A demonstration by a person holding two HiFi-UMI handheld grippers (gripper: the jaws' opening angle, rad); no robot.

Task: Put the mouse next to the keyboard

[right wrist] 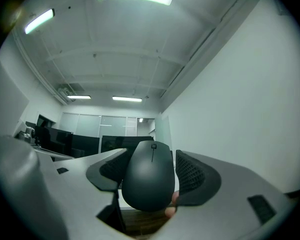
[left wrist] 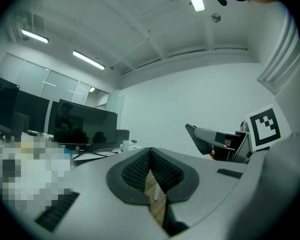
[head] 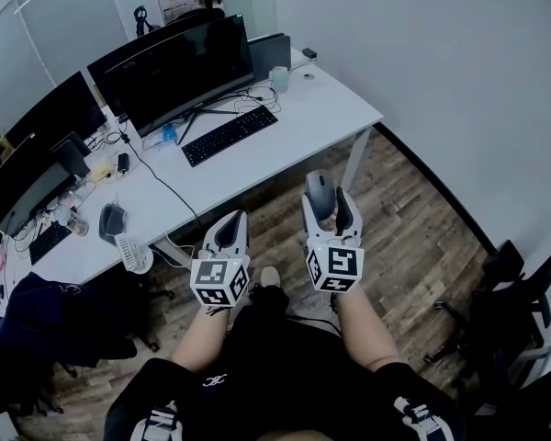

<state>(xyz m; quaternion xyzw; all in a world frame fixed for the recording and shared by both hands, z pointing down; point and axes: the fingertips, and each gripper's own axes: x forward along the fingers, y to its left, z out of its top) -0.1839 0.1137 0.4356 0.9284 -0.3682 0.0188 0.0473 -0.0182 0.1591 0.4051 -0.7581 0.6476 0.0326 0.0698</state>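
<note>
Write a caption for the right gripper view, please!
The right gripper holds a black mouse, dark monitors far behind.

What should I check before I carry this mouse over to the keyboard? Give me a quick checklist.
1. Mouse between the right tongs: ok, jaws closed on its sides.
2. Left tongs free: ok, jaws together, nothing in them.
3. Keyboard in sight: ok, on the white desk.
4. Bare desk right of the keyboard: ok.
5. Mouse above the desk: not ok, it hangs over the wooden floor.
</note>
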